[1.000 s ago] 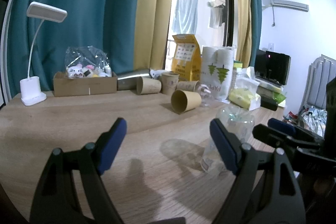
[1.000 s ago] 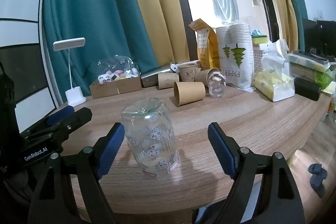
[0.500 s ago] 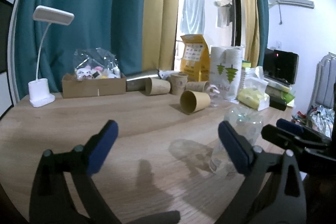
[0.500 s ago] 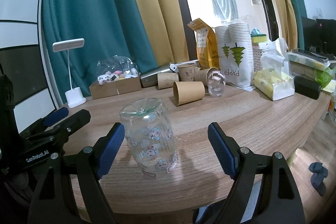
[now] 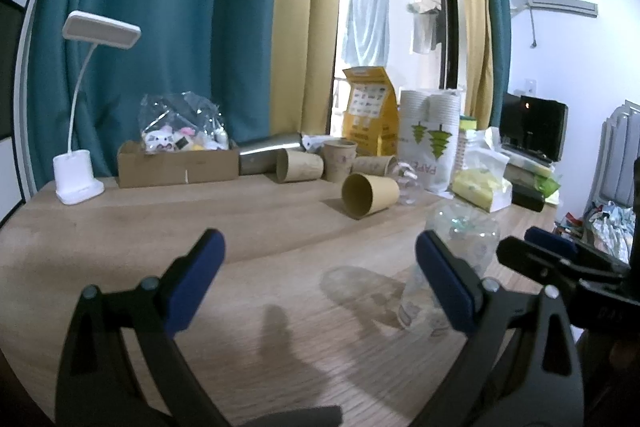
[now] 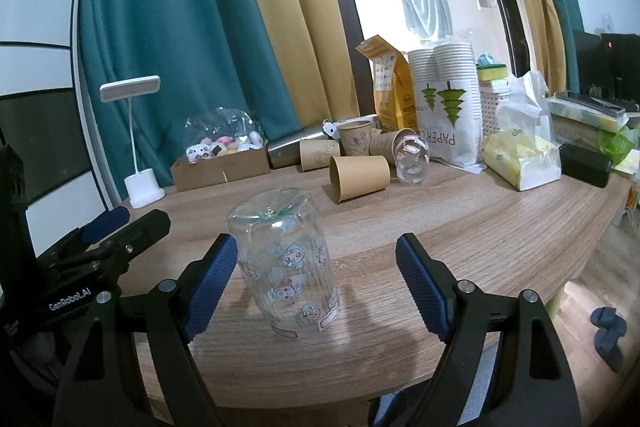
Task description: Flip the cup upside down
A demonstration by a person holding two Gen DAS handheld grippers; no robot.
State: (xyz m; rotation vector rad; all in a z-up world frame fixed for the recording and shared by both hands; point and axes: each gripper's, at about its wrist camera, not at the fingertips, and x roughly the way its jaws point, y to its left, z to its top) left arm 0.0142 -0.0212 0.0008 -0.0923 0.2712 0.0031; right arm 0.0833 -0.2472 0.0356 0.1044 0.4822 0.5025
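The right gripper (image 6: 316,283) was spread wide with its blue-padded fingers (image 6: 210,283) holding nothing, and the clear ribbed plastic cup printed with cartoon faces (image 6: 286,263) stood base-up on the wooden table (image 6: 480,227) at lower centre of that frame, just beside the left pad; contact could not be told. The left gripper (image 5: 320,283) was equally wide and empty, low over bare wood, the cup (image 5: 460,251) showing behind its right finger at the frame's lower right. Farther back, mid-frame, a brown paper cup (image 6: 358,177) lay on its side.

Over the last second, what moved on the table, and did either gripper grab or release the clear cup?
Almost nothing. The left gripper eased back a little, open and empty. The right gripper stayed open around the clear cup, not clamping it. The cup stayed upside down on the table; the paper cups did not move.
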